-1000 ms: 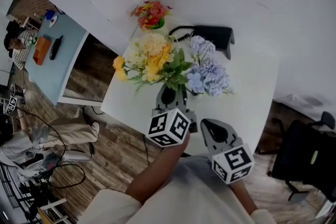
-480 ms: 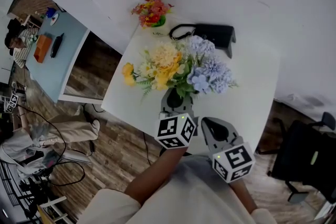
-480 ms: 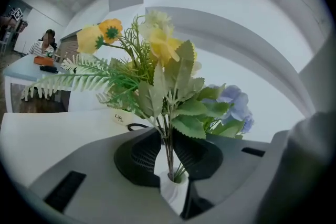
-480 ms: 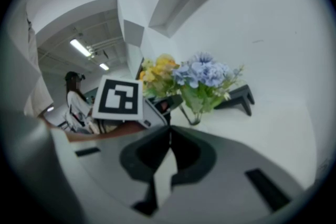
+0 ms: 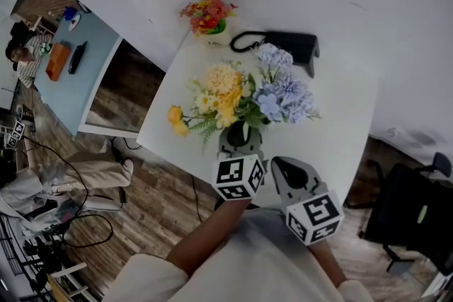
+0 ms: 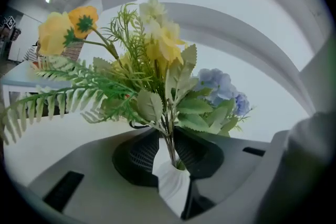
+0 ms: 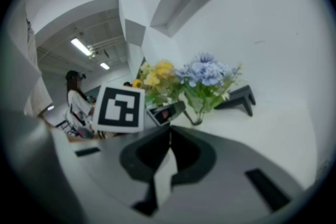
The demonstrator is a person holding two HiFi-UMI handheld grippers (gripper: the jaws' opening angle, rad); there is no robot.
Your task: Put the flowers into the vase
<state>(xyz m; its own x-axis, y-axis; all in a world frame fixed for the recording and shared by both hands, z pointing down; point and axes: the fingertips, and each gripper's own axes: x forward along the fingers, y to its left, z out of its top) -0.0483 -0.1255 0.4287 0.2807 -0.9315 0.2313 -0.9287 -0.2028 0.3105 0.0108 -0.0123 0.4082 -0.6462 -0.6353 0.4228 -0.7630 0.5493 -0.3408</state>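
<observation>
A yellow bouquet [image 5: 221, 92] with ferns stands beside the blue hydrangeas [image 5: 282, 94] on the white table [image 5: 340, 117]. Both bunches sit in the glass vase [image 7: 198, 113], which is mostly hidden in the head view. My left gripper [image 5: 239, 131] is at the base of the yellow stems [image 6: 169, 139]. Its jaws have just been opening, and the stems run between them with a gap showing, down into the vase mouth [image 6: 176, 178]. My right gripper [image 5: 281, 166] hangs shut and empty near the table's front edge, right of the left one.
A black stand [image 5: 291, 44] and a small pot of red flowers [image 5: 207, 14] sit at the table's far side. A pale blue table [image 5: 71, 81] with seated people lies to the left. A black chair [image 5: 414, 212] stands to the right.
The yellow bouquet has swung right and down against the blue flowers, its heads now leaning left. The left gripper has shifted slightly right with it. The right gripper has not moved.
</observation>
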